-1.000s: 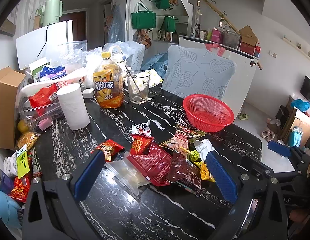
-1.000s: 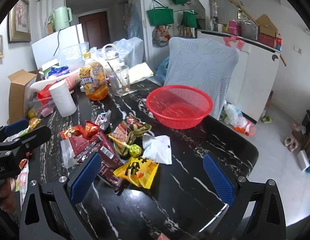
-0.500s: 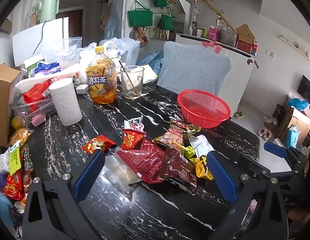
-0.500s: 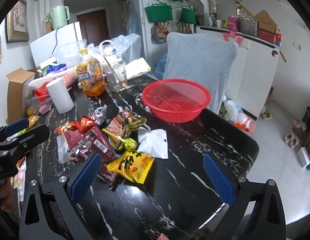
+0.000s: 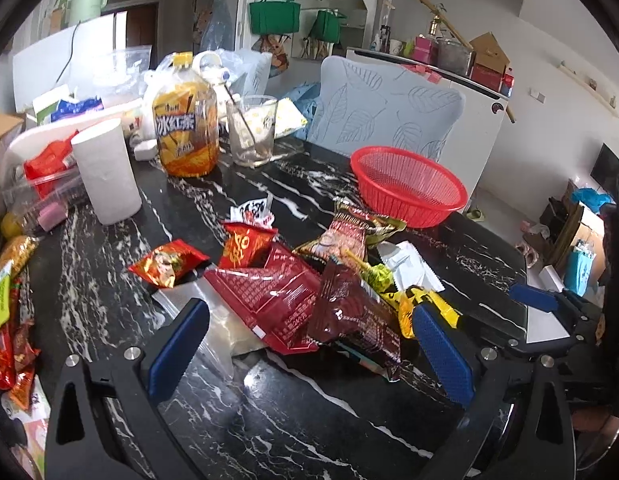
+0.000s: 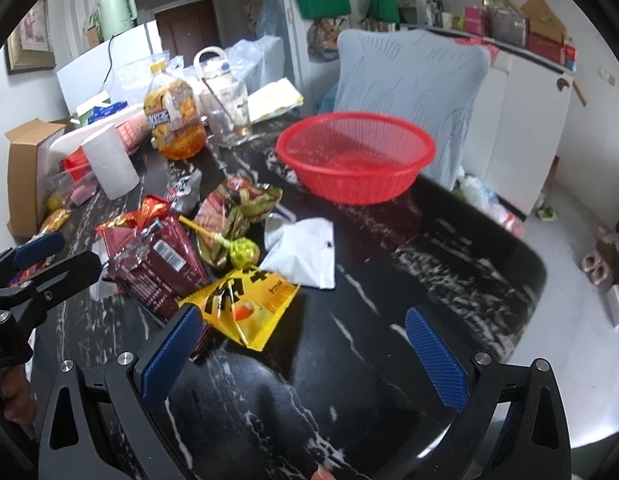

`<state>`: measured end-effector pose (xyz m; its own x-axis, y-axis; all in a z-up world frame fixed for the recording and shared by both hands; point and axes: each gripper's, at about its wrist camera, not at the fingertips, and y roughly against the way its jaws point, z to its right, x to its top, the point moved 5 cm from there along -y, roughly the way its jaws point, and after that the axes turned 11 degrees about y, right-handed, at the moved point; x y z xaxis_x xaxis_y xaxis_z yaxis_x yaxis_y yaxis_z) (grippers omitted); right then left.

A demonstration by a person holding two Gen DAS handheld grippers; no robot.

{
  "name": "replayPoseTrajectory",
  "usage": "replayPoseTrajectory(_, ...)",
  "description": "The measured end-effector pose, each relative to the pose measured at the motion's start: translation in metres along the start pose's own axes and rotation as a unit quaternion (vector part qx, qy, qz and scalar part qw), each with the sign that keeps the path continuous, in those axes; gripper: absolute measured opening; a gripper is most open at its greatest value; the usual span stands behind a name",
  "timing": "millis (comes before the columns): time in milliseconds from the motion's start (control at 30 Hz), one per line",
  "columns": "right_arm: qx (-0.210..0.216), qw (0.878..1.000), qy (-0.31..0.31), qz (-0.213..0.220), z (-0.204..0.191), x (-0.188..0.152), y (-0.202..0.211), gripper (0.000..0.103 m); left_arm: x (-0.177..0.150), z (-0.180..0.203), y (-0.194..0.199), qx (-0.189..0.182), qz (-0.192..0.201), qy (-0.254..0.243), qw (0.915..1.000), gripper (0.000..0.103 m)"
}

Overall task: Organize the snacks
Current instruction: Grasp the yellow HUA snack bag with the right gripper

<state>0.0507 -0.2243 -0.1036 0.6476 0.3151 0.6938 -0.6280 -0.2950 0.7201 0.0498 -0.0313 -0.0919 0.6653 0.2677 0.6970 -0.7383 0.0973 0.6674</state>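
Left wrist view shows our left tongs (image 5: 309, 344) closer to the snack pile (image 5: 309, 280) than 1 second ago. The packets look bigger now, and the dark red packet (image 5: 349, 316) lies right between the 2 blue pads (image 5: 177, 348). The tongs are wide apart and hold nothing.

Our right tongs (image 6: 305, 352) have come nearer too. The yellow packet (image 6: 245, 304) sits just in front of their left pad. These tongs are also wide apart and empty.

We think this means we are about to pick up our first snack. The red basket (image 6: 389, 192) is empty and stands past the pile, on the far side of the black table (image 6: 389, 300). All the snacks lie on the table, none in the basket yet.

Some things are hard to see. The packets lie on top of each other, so we cannot count them. A clear bag (image 5: 225, 320) is partly under the red ones. The right wrist view is a bit blurry. More packets (image 5: 5, 320) at the left edge of the left view are cut off. A white bag (image 6: 305, 252) lies beside the green lolly (image 6: 243, 250), and we cannot tell what is in it.
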Motion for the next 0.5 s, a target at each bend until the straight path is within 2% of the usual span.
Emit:
replayPoseTrajectory(333,0.077,0.997,0.001,-0.028,-0.010,0.005,-0.036,0.103,-0.004,-0.015,-0.008,0.017,-0.010,0.053,0.9984,0.103)
replayPoseTrajectory(500,0.101,0.994,-0.007,-0.038,-0.010,0.011,-0.053,0.103,-0.003,-0.016,-0.007,0.038,0.001,0.059,0.9976,0.103)
